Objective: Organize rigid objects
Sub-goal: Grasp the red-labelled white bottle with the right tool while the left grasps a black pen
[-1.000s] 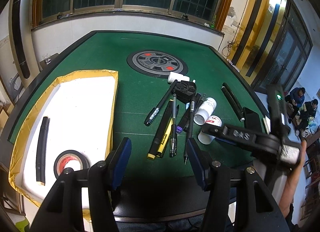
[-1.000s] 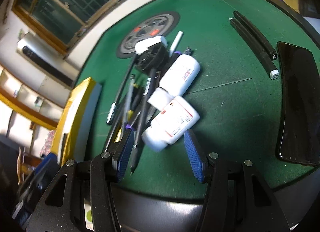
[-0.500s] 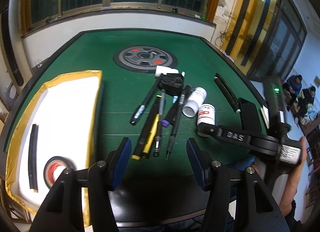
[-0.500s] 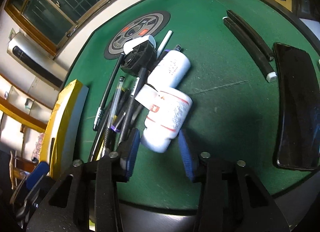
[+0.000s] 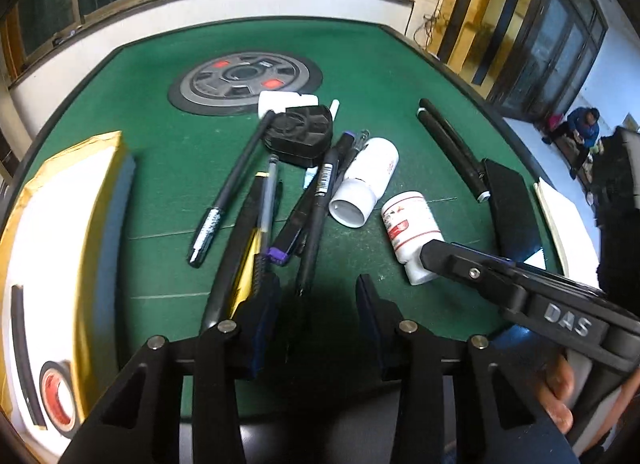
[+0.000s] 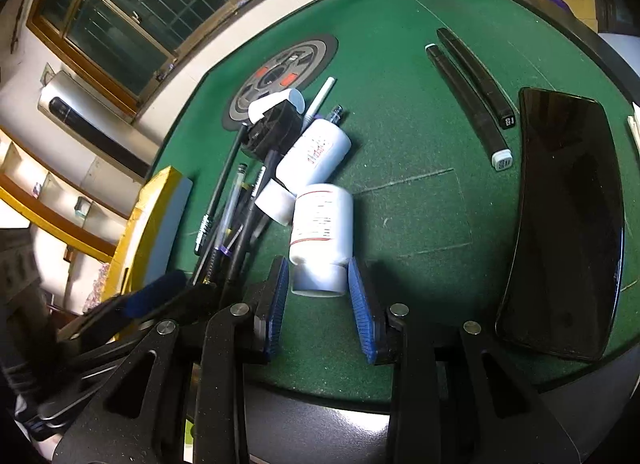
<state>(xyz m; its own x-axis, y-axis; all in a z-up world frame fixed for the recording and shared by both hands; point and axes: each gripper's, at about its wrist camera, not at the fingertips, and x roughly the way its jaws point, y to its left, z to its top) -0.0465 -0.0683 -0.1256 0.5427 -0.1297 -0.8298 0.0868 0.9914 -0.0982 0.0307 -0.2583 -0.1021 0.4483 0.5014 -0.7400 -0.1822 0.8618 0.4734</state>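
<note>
- A foam tray with a tape roll in it sits at the left, probably the place for sorted things.
- The left gripper hangs wide open and empty over the near ends of the pens, seemingly lined up to pick 1.
- The right gripper straddles the cap end of the near bottle, lying on the green table; its pads look just short of contact.
- 2 markers lie apart at right.

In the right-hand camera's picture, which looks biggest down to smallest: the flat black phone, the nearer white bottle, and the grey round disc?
1. Phone, clearly largest.
2. White bottle and disc: they look alike; the bottle lies nearer, between the right gripper's open fingers, so I won't rank them.
</note>
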